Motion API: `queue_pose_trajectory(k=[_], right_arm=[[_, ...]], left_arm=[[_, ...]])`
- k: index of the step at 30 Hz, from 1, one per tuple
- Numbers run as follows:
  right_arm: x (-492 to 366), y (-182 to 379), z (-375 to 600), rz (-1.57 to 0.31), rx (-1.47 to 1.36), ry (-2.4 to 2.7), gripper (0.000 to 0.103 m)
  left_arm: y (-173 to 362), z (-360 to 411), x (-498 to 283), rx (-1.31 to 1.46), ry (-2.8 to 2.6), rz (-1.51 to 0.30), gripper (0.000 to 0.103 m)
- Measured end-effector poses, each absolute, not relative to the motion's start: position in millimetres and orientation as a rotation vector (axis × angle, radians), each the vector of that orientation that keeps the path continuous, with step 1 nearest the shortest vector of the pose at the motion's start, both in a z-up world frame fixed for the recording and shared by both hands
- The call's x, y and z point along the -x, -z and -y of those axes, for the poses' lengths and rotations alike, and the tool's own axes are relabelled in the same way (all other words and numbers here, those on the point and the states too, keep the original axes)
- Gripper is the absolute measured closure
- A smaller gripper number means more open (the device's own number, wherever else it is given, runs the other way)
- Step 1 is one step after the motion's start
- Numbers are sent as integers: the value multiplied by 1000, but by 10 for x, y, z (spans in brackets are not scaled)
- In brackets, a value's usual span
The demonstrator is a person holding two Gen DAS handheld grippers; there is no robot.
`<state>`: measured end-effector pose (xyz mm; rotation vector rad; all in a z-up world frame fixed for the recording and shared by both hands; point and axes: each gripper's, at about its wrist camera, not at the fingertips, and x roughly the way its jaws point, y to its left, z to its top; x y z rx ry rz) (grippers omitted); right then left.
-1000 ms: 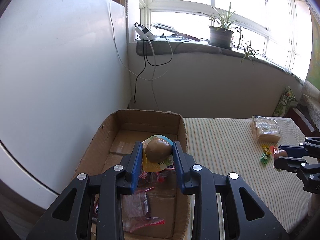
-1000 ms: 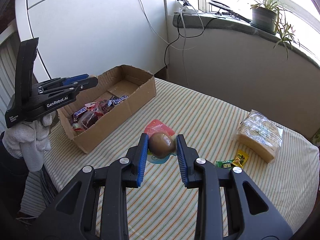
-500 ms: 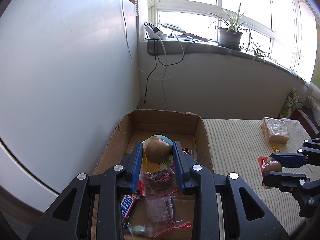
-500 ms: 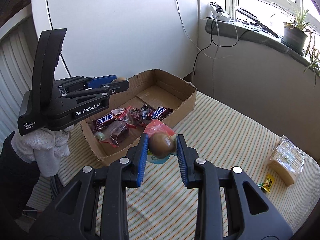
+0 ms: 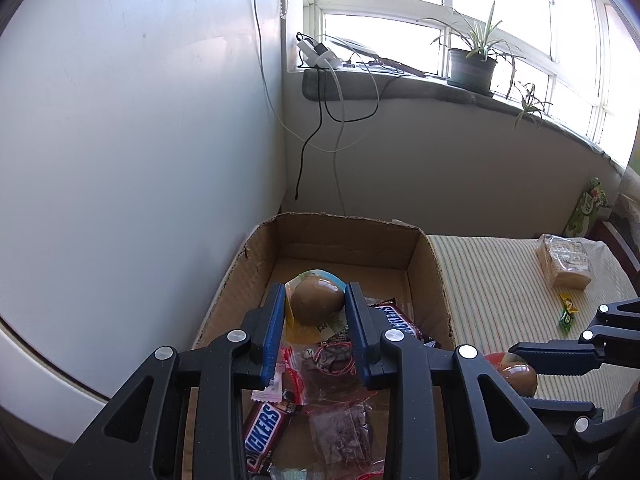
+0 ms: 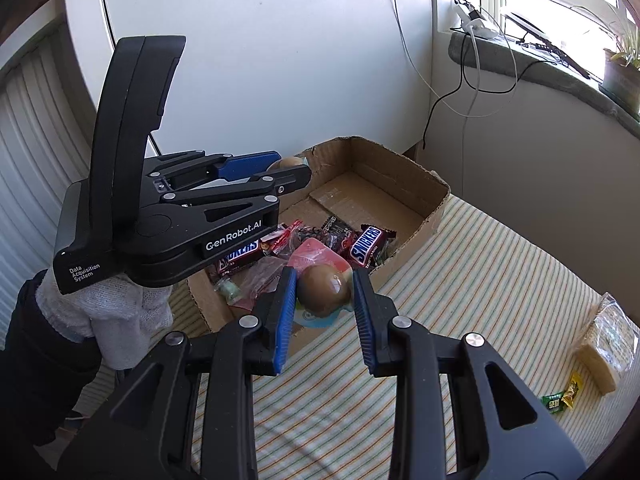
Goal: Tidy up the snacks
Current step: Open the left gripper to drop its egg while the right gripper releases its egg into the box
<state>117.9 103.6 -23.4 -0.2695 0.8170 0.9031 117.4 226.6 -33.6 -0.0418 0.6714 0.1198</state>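
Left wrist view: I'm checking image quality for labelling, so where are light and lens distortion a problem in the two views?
Left wrist view: the window is blown out white and the white wall bulges from fisheye. Right wrist view: the cardboard box is evenly lit, the Snickers bar print stays readable, and the corners go dark.

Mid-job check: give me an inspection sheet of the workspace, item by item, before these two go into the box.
Surface: striped tablecloth, flat.
Job's things: cardboard box open, holding Snickers bars and red-wrapped sweets; a packaged brown egg in the left tool, a second packaged egg in the right tool.
Clutter: wrapped bread block and small green and yellow sachets lying on the cloth outside the box.
Grippers: left tool shut on its egg above the box; right tool shut on its egg at the box's near wall.
Cables: black and white leads hang from the windowsill behind the box.
Surroundings: potted plant on the sill, white panel left.
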Motion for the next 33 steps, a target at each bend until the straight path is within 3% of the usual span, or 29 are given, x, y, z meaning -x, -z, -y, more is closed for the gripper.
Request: queue_pose_trajectory(k=[26,28,30,33], right_arm=[[-1086,438,-1399,-849,301,-967,72],[-1097,436,-1396,-847,298,-969,65],[-1091,421,-1383,-834,294,-964,51],[-1092,386,-1372,-826,290,-963,50]], left_arm=[[331,-2380,-1280,47,-151,-674,67],[326,-2372,-1283,43,-154,-673,65],[314,-2371,-1283,45,-160,-670,56],[291,-2381,-1281,45,-163,-667,54]])
